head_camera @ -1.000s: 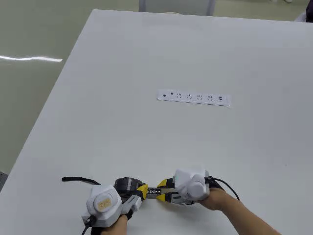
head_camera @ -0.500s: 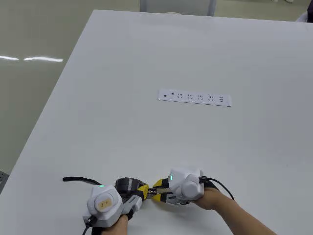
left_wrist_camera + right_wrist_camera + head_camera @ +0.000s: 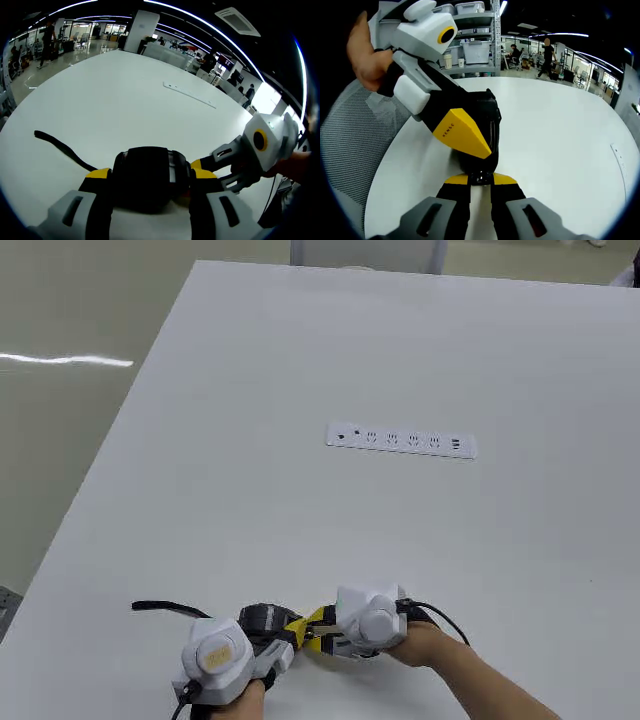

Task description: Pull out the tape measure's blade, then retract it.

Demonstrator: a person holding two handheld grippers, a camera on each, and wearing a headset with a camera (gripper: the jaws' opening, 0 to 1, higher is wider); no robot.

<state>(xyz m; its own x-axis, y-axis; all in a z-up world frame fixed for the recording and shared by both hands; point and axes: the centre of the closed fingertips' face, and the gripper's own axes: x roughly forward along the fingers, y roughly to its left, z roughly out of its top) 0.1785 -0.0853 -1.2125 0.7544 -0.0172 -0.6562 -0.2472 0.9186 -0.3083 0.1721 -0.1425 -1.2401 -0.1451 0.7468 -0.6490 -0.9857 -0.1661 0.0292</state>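
The black tape measure (image 3: 262,618) lies at the near edge of the white table (image 3: 380,350), its black wrist strap (image 3: 165,608) trailing left. My left gripper (image 3: 274,633) is shut on its case (image 3: 147,175), with one yellow-tipped jaw on each side. From the right, my right gripper (image 3: 318,632) meets it nose to nose, and shows at the right of the left gripper view (image 3: 260,150). In the right gripper view my right gripper (image 3: 481,179) is shut on the blade's end hook (image 3: 480,177), tight against the case (image 3: 482,120). Almost no blade shows.
A white power strip (image 3: 402,440) lies flat mid-table, far beyond the grippers, and also appears in the left gripper view (image 3: 189,94). The table's left edge drops to a pale floor (image 3: 60,390). A grey mesh chair back (image 3: 350,165) is close behind the left hand.
My right gripper has moved left toward the case, and the short stretch of blade between the two grippers has gone back in. The left gripper and case stayed put.
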